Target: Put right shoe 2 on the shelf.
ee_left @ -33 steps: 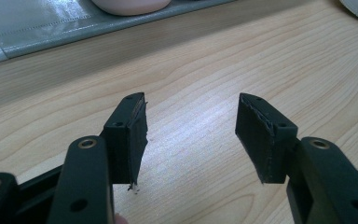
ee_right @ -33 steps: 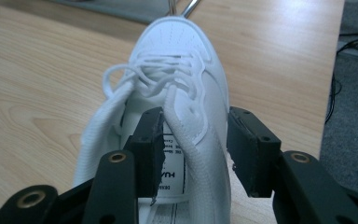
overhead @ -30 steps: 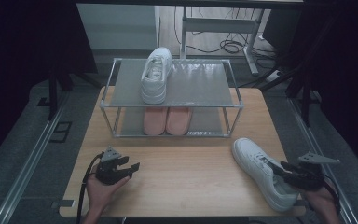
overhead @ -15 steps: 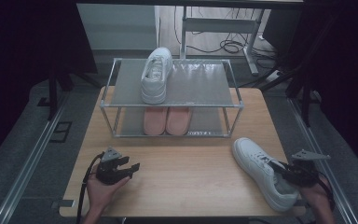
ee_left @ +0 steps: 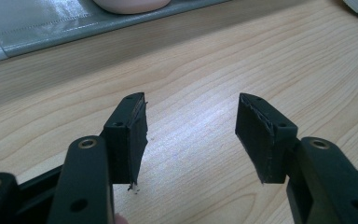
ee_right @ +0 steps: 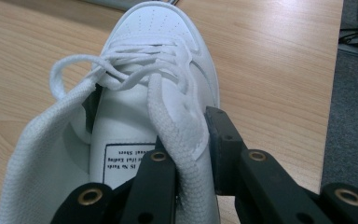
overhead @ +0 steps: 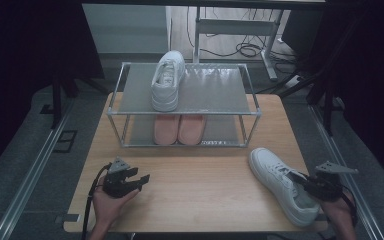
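1. Right gripper [ee_right: 186, 154] first: its 2 black jaws are clamped on the padded collar wall of a white lace-up leather sneaker [overhead: 284, 184], 1 jaw inside the opening and 1 outside.
2. That sneaker sits on the light wooden table [overhead: 200, 200] near the front right corner, toe pointing toward the rack.
3. Left gripper [ee_left: 191, 135] is wide open with nothing between the jaws, held low over bare wood at the front left, well apart from the sneaker.
4. Metal 2-tier shoe rack with grey shelves [overhead: 215, 95] stands at the back of the table. A matching white sneaker [overhead: 167, 80] is on the top shelf, left side.
5. Pair of pink shoes [overhead: 179, 128] sits side by side on the bottom shelf.
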A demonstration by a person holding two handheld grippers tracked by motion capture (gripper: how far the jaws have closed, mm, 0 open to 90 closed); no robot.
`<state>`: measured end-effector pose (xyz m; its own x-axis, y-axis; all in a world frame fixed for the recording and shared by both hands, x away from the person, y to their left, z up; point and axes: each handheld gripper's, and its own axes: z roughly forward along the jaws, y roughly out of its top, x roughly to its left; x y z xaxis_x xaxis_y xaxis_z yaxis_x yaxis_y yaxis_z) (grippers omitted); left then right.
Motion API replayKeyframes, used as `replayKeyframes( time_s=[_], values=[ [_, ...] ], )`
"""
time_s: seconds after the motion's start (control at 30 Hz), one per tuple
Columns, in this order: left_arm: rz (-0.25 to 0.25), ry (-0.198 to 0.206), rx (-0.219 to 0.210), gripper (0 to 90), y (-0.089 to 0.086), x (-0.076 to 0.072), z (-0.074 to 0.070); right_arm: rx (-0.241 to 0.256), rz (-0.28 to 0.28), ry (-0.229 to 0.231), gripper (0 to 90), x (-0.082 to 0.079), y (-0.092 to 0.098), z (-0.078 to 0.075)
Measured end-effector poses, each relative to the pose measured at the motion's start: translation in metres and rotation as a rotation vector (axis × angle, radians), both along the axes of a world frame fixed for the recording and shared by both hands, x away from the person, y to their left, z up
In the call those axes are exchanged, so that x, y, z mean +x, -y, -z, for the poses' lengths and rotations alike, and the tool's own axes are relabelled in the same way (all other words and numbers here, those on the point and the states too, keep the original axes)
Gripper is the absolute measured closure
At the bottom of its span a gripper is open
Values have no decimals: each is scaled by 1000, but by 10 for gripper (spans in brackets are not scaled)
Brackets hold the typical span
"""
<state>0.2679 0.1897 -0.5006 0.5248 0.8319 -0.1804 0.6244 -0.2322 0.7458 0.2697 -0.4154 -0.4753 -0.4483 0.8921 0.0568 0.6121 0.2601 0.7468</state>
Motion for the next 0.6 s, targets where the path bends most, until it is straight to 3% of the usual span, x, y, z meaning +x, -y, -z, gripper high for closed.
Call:
replayKeyframes(
  time_s=[0.33,0.6],
  values=[
    [-1,-2,2,440,1,0,0,52,-2,25,809,-6,-2,-6],
    [-3,-2,0,440,1,0,0,138,3,52,808,-13,-3,-13]
  ],
)
